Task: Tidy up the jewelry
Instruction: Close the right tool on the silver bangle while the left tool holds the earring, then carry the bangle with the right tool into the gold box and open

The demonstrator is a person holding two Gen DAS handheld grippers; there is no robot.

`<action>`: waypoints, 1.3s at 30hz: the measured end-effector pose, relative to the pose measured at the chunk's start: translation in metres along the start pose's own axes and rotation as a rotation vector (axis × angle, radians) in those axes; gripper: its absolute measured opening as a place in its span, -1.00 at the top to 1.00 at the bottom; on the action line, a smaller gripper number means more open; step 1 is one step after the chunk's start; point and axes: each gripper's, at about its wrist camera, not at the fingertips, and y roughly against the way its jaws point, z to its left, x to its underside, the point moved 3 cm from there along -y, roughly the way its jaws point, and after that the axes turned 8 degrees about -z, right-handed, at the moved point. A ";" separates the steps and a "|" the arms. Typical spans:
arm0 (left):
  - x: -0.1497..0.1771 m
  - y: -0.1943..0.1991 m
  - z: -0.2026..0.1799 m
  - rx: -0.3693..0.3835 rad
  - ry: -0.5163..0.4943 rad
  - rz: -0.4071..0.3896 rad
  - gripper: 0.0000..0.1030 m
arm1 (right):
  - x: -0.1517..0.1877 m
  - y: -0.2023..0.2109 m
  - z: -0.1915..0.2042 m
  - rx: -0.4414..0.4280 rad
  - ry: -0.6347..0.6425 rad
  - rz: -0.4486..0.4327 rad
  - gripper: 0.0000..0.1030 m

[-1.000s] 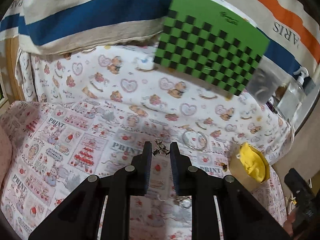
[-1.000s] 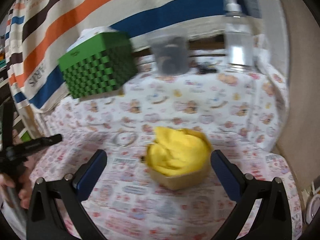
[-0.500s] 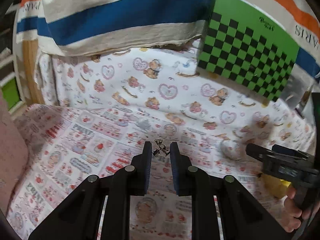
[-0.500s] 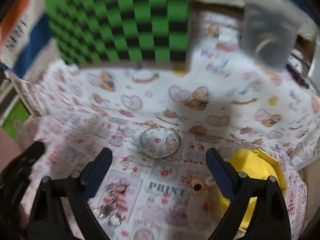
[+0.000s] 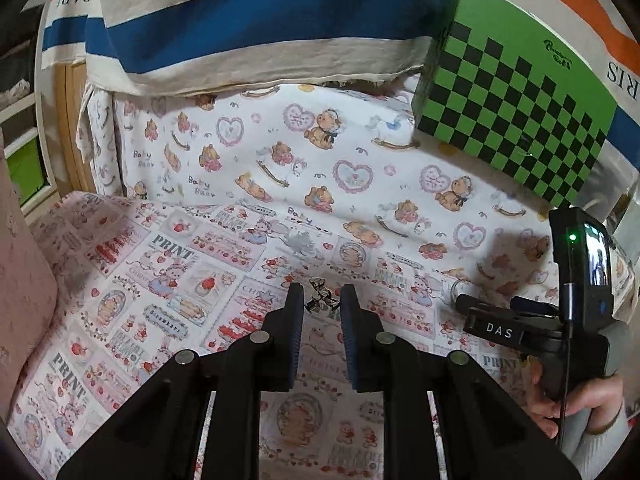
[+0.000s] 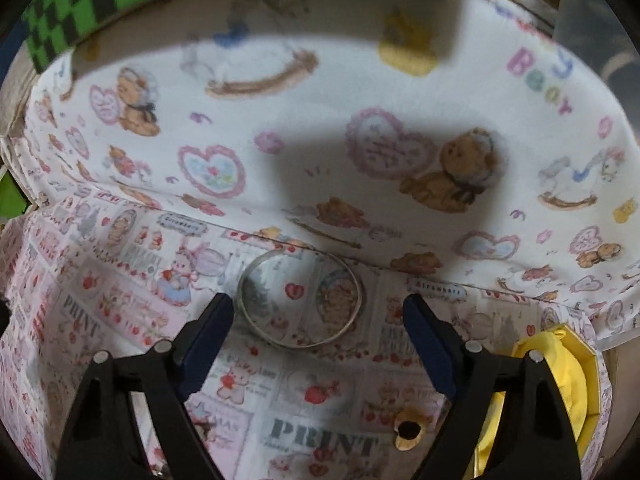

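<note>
My left gripper (image 5: 320,300) is shut on a small dark metal trinket (image 5: 320,300) and holds it above the printed cloth. My right gripper (image 6: 318,312) is open, low over the cloth, its fingers on either side of a thin silver bangle (image 6: 300,300) that lies flat. A small gold ring (image 6: 408,432) lies nearer, between the fingers. A yellow box with yellow lining (image 6: 568,392) sits at the right. The right gripper also shows in the left wrist view (image 5: 504,320), with a bit of the bangle (image 5: 454,288) by its tip.
A green and black checkered box (image 5: 516,120) stands at the back right on the raised bear-print ledge (image 5: 320,160). A striped cloth (image 5: 256,28) hangs behind. A pink cushion (image 5: 20,280) lies at the left edge.
My right gripper has moved forward and down to the bangle, which now lies between its open fingers. My left gripper has swung left, still holding the trinket.
</note>
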 end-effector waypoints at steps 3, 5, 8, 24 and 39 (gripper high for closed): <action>0.001 0.000 -0.002 0.032 0.016 0.019 0.66 | 0.002 -0.004 -0.001 -0.031 -0.016 0.005 -0.49; 0.000 0.002 -0.002 0.052 0.033 0.018 0.66 | 0.004 -0.005 -0.001 -0.046 -0.014 0.007 -0.32; -0.001 0.007 -0.005 0.045 0.013 -0.001 0.66 | 0.013 -0.008 0.000 -0.063 0.002 -0.009 -0.25; -0.007 0.018 0.000 0.032 0.016 -0.058 0.66 | 0.026 0.029 0.006 -0.072 -0.026 -0.168 -0.78; -0.002 -0.005 0.012 -0.064 -0.028 -0.039 0.66 | 0.010 -0.041 0.030 0.004 -0.071 -0.043 -0.43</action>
